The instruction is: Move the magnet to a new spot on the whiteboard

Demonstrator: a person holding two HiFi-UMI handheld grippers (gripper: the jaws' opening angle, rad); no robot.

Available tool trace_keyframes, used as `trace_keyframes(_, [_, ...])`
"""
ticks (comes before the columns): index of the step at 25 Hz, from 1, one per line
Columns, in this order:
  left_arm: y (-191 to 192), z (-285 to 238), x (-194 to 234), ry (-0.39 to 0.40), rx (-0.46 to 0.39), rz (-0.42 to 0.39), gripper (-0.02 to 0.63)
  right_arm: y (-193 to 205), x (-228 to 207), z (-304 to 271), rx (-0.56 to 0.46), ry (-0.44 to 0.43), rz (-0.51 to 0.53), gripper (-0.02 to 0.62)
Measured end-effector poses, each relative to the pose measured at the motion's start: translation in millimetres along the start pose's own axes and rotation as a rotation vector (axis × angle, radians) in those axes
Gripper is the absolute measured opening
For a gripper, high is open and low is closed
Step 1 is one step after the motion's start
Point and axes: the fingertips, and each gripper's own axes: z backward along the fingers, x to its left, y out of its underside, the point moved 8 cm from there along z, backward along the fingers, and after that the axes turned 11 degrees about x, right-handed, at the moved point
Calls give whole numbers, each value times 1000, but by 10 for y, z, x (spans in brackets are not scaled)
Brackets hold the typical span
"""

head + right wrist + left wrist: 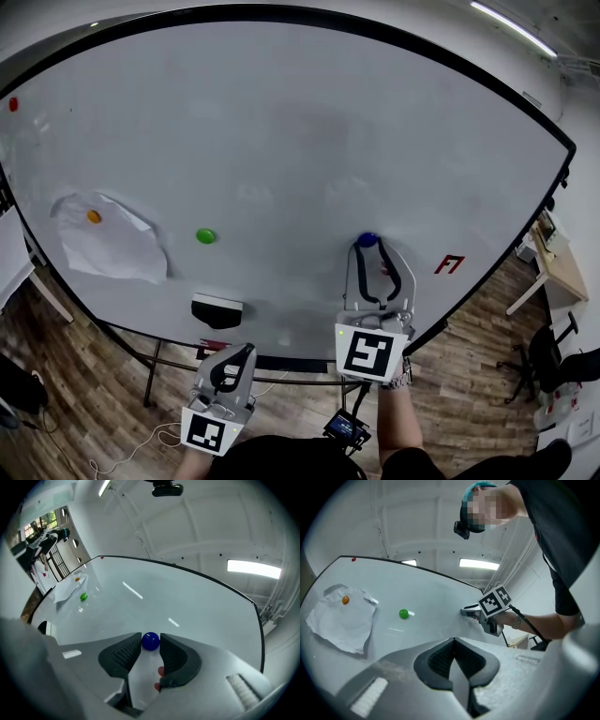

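Observation:
A blue round magnet (367, 240) sticks to the whiteboard (281, 122) at its lower right. My right gripper (373, 247) points at the board with its jaws apart. In the right gripper view the blue magnet (150, 641) sits right between the two fingertips of that gripper (150, 645), and I see no squeeze on it. My left gripper (234, 361) hangs low below the board's bottom edge. Its jaws (454, 667) meet with nothing between them.
A green magnet (205, 235) sits left of the blue one. An orange magnet (94, 217) pins a crumpled paper sheet (108, 248) at the left, and a red magnet (13, 104) is at the far upper left. An eraser (217, 308) clings near the bottom edge. A desk (562, 272) stands at the right.

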Motion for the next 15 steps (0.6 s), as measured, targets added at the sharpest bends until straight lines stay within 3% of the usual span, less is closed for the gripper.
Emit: trace_keyframes(15, [3,103,102,-5,6,-10,2,7,24,-41,5,40,-28,127])
